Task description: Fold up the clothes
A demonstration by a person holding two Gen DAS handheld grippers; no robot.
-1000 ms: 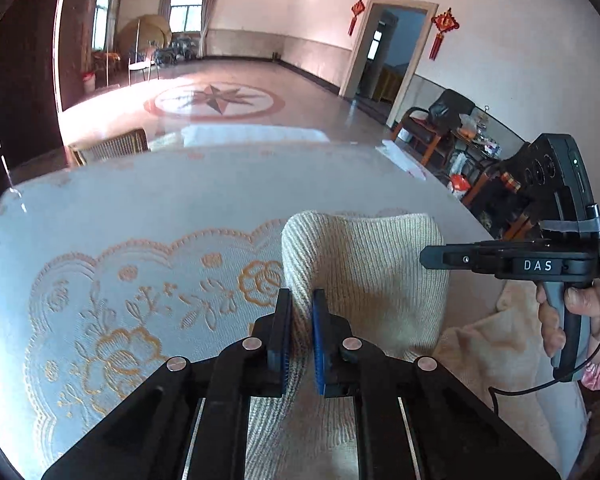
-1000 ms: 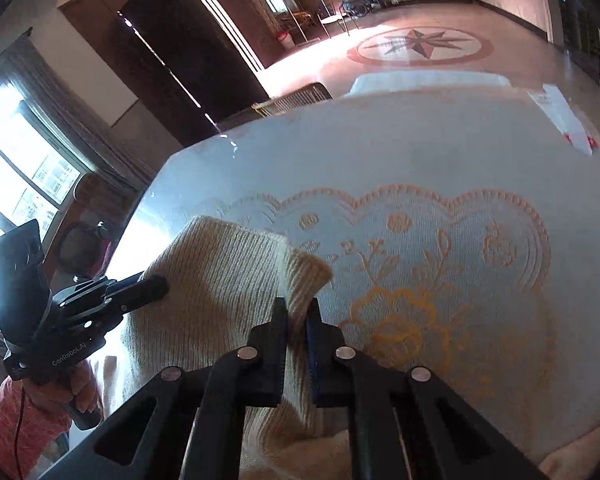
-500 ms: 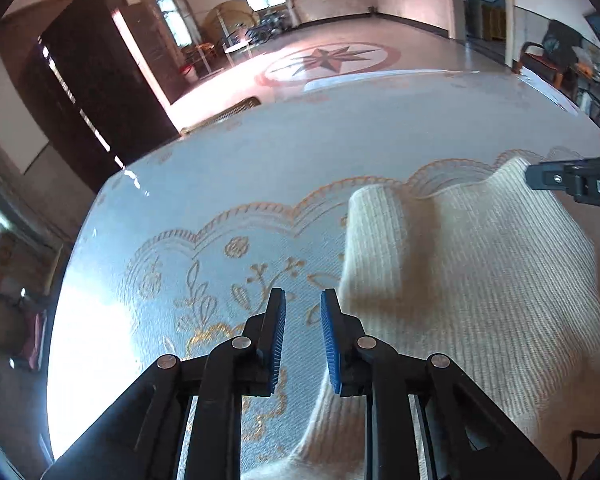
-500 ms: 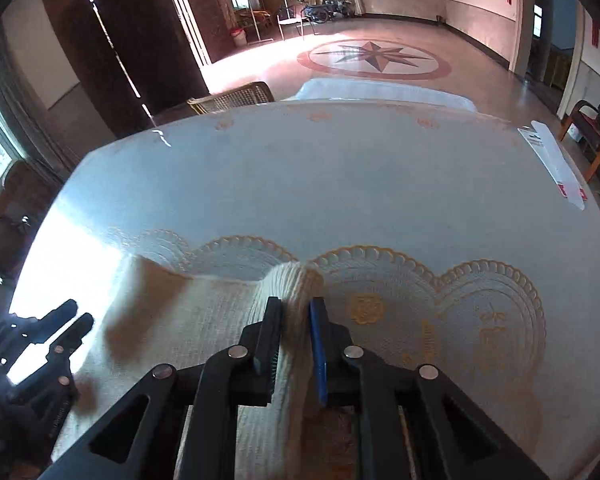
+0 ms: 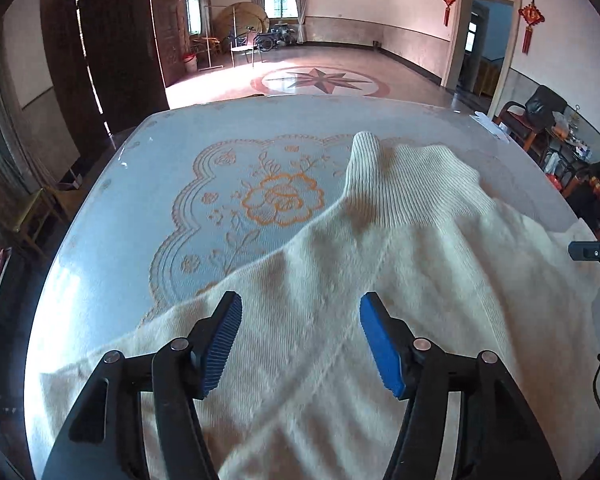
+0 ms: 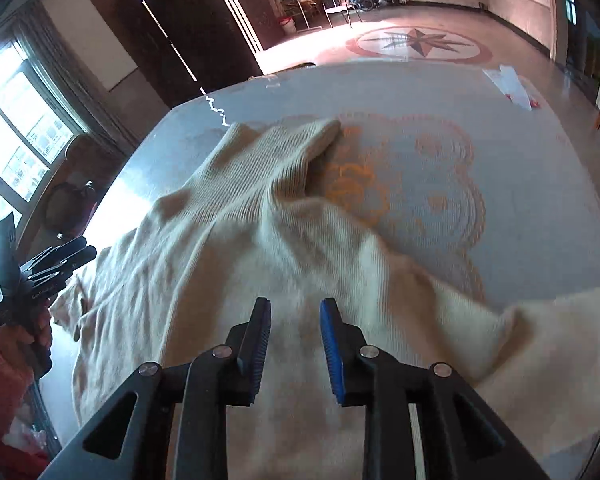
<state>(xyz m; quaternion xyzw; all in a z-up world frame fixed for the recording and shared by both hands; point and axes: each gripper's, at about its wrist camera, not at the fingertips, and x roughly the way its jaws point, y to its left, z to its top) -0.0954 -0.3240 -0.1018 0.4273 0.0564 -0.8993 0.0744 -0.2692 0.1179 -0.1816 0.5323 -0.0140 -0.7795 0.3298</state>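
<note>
Holding over the table: we keep both grippers above a cream knitted sweater (image 5: 400,264) that lies spread on a round table (image 5: 100,240) covered with a pale blue cloth bearing an orange flower pattern (image 5: 280,200).
Left gripper (image 5: 300,332): we point it steeply down at the garment's body; its jaws are opening and stand well apart, blue ribbed pads (image 5: 380,344) facing each other with only air between them. The knit lies below, not pinched.
Right gripper (image 6: 296,340): we tilt it down in the same way; its jaws are opening too, though the gap is narrower. Nothing sits between the pads, and the fabric under them looks blurred, so we cannot tell how near the tips hang to the cloth.
Left hand (image 6: 20,336): seen from the right wrist camera at the left edge, it wraps the black handle, a pink sleeve (image 6: 0,380) behind it.
Sweater position: its ribbed collar or hem end (image 5: 380,176) points away from us toward the far side of the table; a sleeve (image 6: 540,328) trails to the right edge, and the body runs back under both grippers.
Paper (image 6: 514,84): a white sheet lies at the far right rim, well apart from the sweater.
</note>
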